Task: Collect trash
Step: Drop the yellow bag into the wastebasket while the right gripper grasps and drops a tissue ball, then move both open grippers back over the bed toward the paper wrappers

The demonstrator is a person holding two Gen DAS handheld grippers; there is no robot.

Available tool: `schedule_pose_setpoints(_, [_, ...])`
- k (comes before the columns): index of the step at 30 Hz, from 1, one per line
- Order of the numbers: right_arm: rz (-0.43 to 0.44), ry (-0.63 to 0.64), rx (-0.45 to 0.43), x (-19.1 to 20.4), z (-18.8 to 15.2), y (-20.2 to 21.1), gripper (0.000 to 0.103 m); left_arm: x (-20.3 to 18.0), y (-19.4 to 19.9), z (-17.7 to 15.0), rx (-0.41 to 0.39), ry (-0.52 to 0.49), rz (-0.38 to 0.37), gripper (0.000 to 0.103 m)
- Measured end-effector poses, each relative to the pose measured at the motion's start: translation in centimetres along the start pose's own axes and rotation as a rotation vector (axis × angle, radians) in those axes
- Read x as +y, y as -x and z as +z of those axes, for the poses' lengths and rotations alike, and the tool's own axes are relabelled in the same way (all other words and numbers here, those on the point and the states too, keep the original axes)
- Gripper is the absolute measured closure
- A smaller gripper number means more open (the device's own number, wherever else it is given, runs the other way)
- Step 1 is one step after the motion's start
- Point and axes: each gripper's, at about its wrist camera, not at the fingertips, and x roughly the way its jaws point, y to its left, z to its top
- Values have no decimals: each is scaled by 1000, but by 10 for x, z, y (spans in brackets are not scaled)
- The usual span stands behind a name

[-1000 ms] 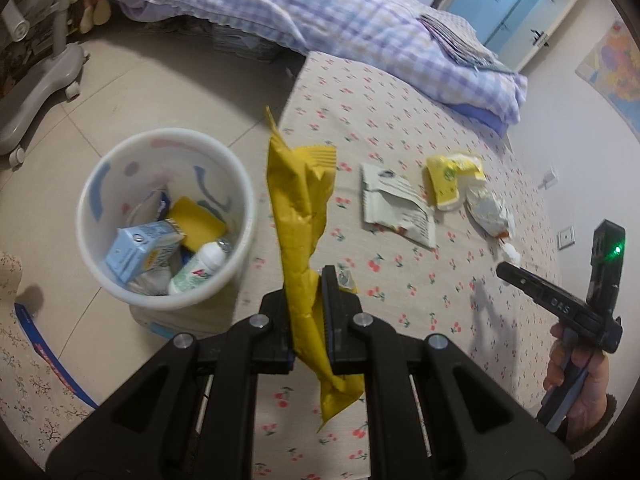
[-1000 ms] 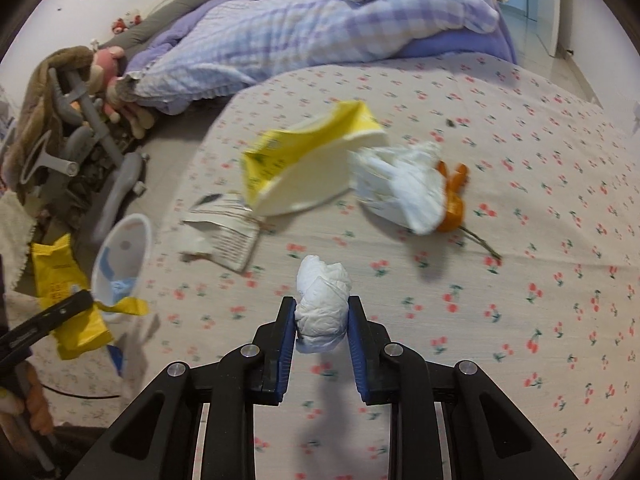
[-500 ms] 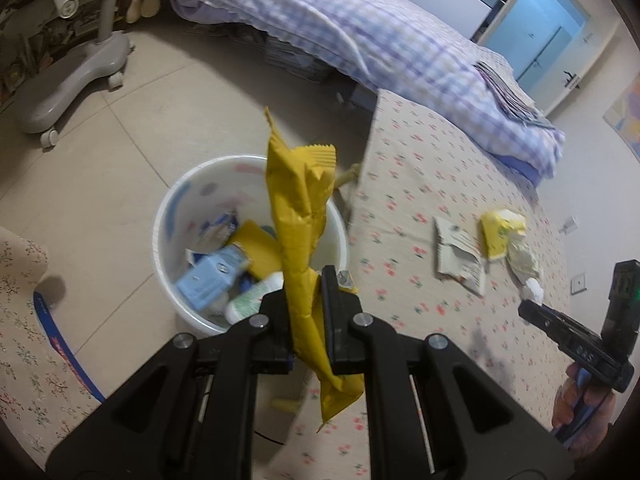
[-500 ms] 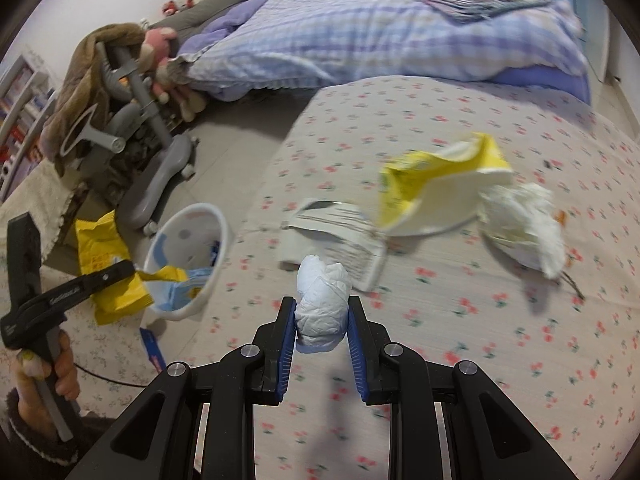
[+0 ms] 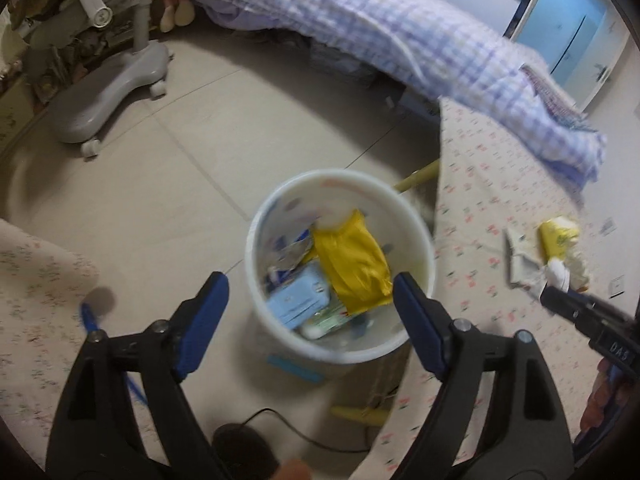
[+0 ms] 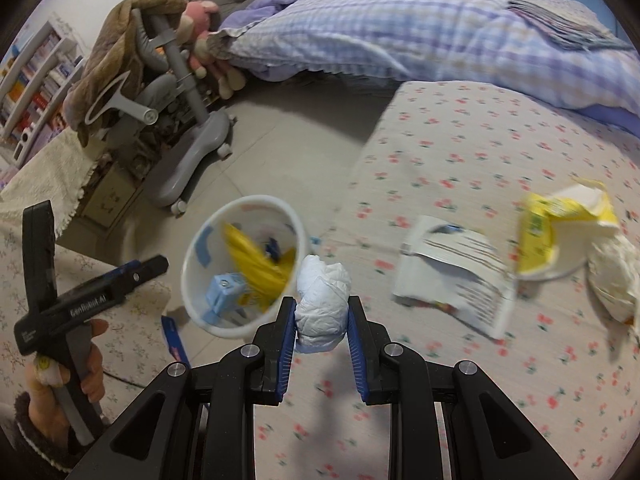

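The left gripper [image 5: 308,300] gapes wide above the white bin [image 5: 416,220], the yellow wrapper [image 5: 354,264] lying inside. Only the right wrist view shows the right gripper [image 6: 322,320] clenched on a crumpled white tissue [image 6: 322,304], torn packets [image 6: 456,272] littering the floral sheet [image 6: 480,152]

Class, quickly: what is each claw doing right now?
Left claw: open, holding nothing, above the bin.
Right claw: closed on a white wad.

left gripper [image 5: 310,290] — jaws now spread | yellow wrapper [image 5: 352,266] — dropped into white bin [image 5: 416,224]
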Motion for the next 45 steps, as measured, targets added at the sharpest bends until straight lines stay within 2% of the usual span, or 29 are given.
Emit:
schedule_pose_setpoints(6, [35, 23, 30, 31, 9, -28, 77, 18, 5, -4, 17, 16, 93, 9])
schedule_pose_setpoints(15, [56, 26, 51, 57, 16, -63, 74, 48, 12, -8, 33, 83, 125, 8])
schedule_pose_setpoints(16, [58, 22, 50, 58, 17, -65, 71, 47, 12, -8, 33, 87, 124, 8])
schedule_pose_setpoints(19, [54, -1, 35, 57, 19, -69, 35, 47, 13, -9, 32, 87, 126, 8])
schedule_pose_setpoints(20, [44, -14, 21, 54, 19, -67, 34, 47, 12, -10, 33, 85, 128, 8])
schedule_pose_setpoints(31, [-42, -18, -12, 30, 14, -37, 32, 34, 10, -14, 53, 40, 103, 8])
schedule_pose_setpoints(45, [-111, -35, -41, -23, -12, 14, 29, 0, 8, -28, 67, -34, 45, 8])
